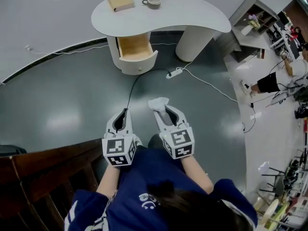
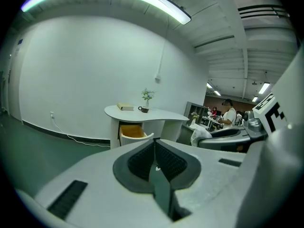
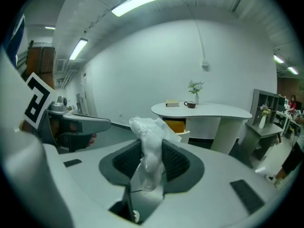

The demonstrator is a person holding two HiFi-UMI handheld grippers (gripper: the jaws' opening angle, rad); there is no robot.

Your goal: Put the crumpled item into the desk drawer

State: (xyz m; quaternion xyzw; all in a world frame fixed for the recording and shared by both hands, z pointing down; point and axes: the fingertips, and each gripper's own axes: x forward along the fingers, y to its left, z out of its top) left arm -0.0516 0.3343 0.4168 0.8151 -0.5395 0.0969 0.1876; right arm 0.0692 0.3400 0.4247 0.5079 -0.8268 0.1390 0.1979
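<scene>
Crumpled item (image 3: pixel 148 141): a thin, white, scrunched-up thing. It is pinched between the two dark pads of the right gripper. Its top is puffed out above the pads. It is held up over the floor, well apart from the desk.
Right gripper (image 1: pixel 161 108): it is closed on the crumpled item. It is tipped a little down and pointed toward the desk.
Left gripper (image 2: pixel 155 148): its jaws are pressed together and nothing is held between them. It is held just beside the right gripper.
Desk (image 1: pixel 192 13): white, with a round, bean-shaped top. It is stood by the white wall.
Drawer (image 1: pixel 139 65): it is pulled open under the desk top, on the left side in the head view. Pale wood is seen inside it.
Book (image 1: pixel 121 1): tan and laid flat on the desk top, above the drawer. No words can be made out on it.
Cup (image 1: pixel 153 3): small and set on the desk top just beside the book.
Plant (image 2: pixel 147 96): small and green, stood on the desk top near the cup.
Power strip (image 1: pixel 175 73): white and laid on the grey floor (image 1: pixel 62 90) near the desk. A black cable (image 1: pixel 137 81) is joined to it.
Marker cubes (image 1: pixel 119 151): black and white squares are printed on them. No words are seen.
Blue top (image 1: pixel 154 177): some white print is seen on it, but too little is shown for it to be read.
</scene>
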